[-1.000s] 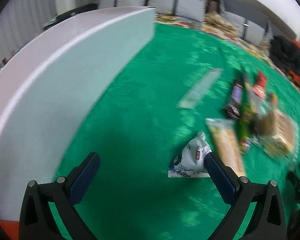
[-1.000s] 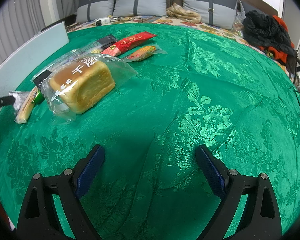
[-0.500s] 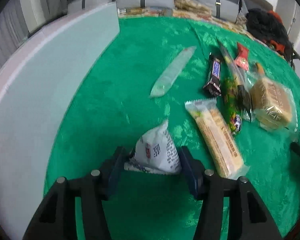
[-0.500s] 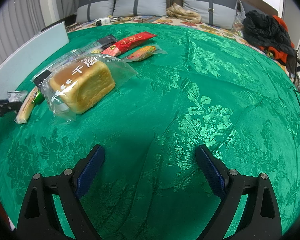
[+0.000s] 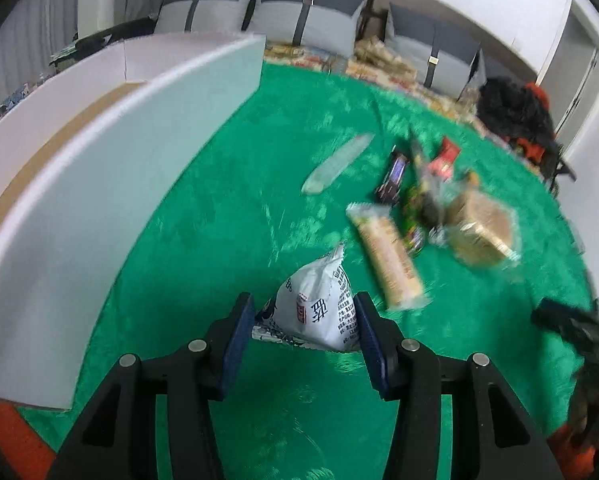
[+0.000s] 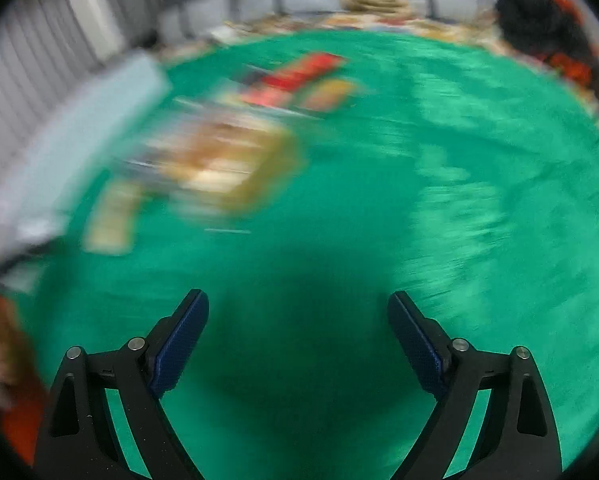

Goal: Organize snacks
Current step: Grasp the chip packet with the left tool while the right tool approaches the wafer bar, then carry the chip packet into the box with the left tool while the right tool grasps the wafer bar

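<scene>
Pickup step: your left gripper (image 5: 305, 330) is clamped on the white snack pouch (image 5: 317, 306); next carry it over the white box (image 5: 111, 152) wall. Right gripper (image 6: 297, 344) gapes empty.

the pouch (image 5: 315, 312) sits between the pads of the left gripper (image 5: 305, 330), above the cloth (image 5: 227, 208). the box (image 5: 111, 184) stands to its left, along the cloth's edge. to the pouch's right lies the bar (image 5: 387, 256), then the loaf (image 5: 479, 232) further right. behind them lie a wrapper (image 5: 339, 162) and a candy bar (image 5: 393, 174). pillows (image 5: 311, 12) line the far side. the right gripper (image 6: 299, 344) hangs over bare cloth, the snacks ahead to its left.
</scene>
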The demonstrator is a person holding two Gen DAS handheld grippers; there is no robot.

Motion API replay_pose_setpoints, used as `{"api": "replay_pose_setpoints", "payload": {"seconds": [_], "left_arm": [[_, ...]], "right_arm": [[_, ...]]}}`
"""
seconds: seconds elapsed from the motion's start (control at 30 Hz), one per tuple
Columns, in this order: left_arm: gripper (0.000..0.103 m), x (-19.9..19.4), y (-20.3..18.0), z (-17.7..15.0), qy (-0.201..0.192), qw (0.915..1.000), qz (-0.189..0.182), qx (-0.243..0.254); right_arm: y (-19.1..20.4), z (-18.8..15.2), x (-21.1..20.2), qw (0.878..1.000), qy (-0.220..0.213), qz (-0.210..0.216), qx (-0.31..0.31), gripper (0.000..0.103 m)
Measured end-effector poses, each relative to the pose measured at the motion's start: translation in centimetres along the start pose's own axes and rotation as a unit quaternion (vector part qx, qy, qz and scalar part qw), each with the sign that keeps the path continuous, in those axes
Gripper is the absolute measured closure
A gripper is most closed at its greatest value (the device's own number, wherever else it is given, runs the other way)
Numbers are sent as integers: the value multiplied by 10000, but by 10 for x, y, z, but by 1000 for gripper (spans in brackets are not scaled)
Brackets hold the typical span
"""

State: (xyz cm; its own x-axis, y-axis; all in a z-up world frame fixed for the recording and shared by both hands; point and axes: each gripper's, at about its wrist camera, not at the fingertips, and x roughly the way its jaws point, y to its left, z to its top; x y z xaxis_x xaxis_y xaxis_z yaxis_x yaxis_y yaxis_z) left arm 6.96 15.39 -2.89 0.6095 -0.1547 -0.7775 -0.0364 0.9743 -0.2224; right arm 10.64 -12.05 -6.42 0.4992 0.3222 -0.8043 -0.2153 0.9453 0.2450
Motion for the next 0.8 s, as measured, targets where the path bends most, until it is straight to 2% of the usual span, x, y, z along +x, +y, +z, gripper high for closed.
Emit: {"api": "replay_pose_setpoints", "payload": {"seconds": [0.07,0.1,0.2,0.27,0.33,0.4,0.47,0.63,0.8], "left_arm": [[53,-14,3,4,-154,9997,-140,-149],[53,-22,6,6,-222,9993,-199,-226],[53,-53,19,14,-443,9973,-375,-459],[53,-78,32,18,-547,9959,-404,-605],[53,-104,48,21,-634,9946,-366,-733],[53,-125,63,20,-734,9933,-306,-841],[53,-139,75,20,-810,9919,-243,-952],[53,-151,91,20,-889,9910,-141,-987],[53,-146,89,18,-768,9922,-197,-957]], "right_arm": [[41,3,-6,9988,42,415,-253,10],[69,8,-3,9971,125,534,-520,10],[116,23,14,9931,352,717,-862,11],[121,35,25,9935,428,872,-589,11],[109,44,35,9916,633,1127,83,11],[96,52,55,9823,1133,1294,748,11],[98,57,72,9788,1497,1125,830,11],[147,71,104,9822,1809,486,146,12],[191,76,133,9824,1706,-463,-601,13]]}}
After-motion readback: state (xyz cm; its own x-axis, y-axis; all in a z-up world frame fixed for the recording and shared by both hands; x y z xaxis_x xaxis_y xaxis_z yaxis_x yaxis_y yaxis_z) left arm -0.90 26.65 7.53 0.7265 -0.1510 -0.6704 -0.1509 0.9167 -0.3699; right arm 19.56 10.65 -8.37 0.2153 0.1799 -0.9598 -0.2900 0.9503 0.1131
